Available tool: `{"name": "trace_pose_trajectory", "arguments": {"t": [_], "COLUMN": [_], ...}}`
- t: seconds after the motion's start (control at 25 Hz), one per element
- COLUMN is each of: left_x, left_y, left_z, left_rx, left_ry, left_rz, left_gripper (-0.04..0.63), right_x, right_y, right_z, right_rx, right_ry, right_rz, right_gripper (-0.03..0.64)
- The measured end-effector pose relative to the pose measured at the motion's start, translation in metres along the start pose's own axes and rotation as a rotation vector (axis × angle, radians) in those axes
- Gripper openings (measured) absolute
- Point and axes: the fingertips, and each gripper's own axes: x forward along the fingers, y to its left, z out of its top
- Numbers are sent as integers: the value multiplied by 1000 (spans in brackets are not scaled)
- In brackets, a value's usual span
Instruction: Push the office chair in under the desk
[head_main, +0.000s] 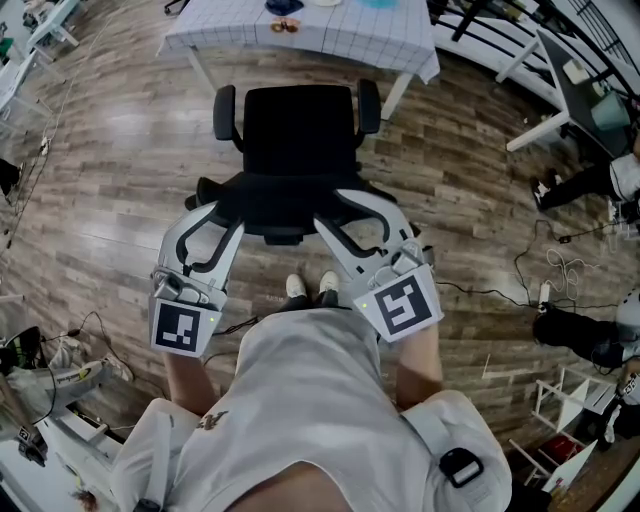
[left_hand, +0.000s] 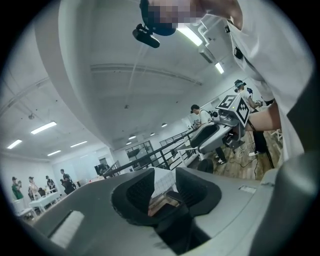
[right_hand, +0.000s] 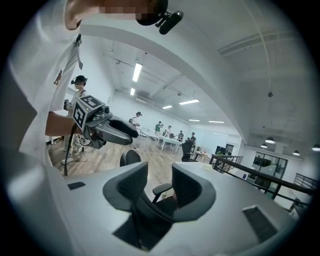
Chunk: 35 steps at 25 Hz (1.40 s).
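Note:
A black office chair (head_main: 300, 140) stands on the wood floor with its seat toward a desk (head_main: 340, 35) covered by a white gridded cloth; the chair's front sits just short of the desk's edge. I stand behind the backrest. My left gripper (head_main: 222, 210) is at the backrest's left upper edge and my right gripper (head_main: 340, 205) at its right upper edge. In the left gripper view the jaws (left_hand: 164, 192) stand apart, with the dark backrest low in the gap. In the right gripper view the jaws (right_hand: 160, 187) are also apart, with an armrest (right_hand: 161, 189) showing between them.
My feet (head_main: 308, 287) are just behind the chair's base. Cables (head_main: 560, 270) trail over the floor at the right, near a person's legs (head_main: 590, 180). White tables (head_main: 560, 90) stand at the upper right and a white rack (head_main: 570, 400) at the lower right.

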Motion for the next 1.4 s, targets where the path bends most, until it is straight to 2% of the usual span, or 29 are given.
{"name": "trace_pose_trajectory", "arguments": {"t": [0.12, 0.2, 0.36, 0.4, 0.52, 0.6, 0.64, 0.72, 0.8, 0.96, 1.04, 1.4], "left_x": [0, 1, 0, 0, -1, 0, 1, 5, 9, 14, 16, 27], "left_y": [-7, -11, -19, -21, -25, -26, -26, -28, -31, -36, -37, -41], "left_z": [-1, -2, -8, -10, -16, -23, -26, -33, -38, -49, -55, -74], "left_rx": [19, 29, 54, 54, 64, 80, 87, 100, 112, 137, 156, 203], "left_ry": [16, 25, 55, 65, 100, 133, 145, 151, 148, 187, 209, 268], "left_rz": [-43, -70, -121, -131, -156, -164, -167, -181, -201, -218, -223, -248], "left_gripper": [153, 172, 212, 226, 262, 284, 293, 302, 312, 325, 331, 331], "right_x": [1, 0, 1, 1, 1, 3, 4, 7, 10, 15, 17, 33], "right_y": [4, 7, 14, 16, 24, 28, 29, 30, 32, 35, 37, 39], "right_z": [-2, -5, -9, -11, -15, -18, -21, -27, -33, -44, -50, -64], "right_rx": [-25, -41, -69, -79, -110, -127, -134, -142, -149, -166, -177, -176], "right_ry": [13, 31, 51, 58, 81, 95, 105, 124, 144, 183, 209, 253], "right_rz": [32, 62, 105, 119, 155, 177, 183, 191, 205, 223, 232, 233], "right_gripper": [158, 213, 222, 249, 256, 299, 301, 302, 342, 348, 380, 372]}}
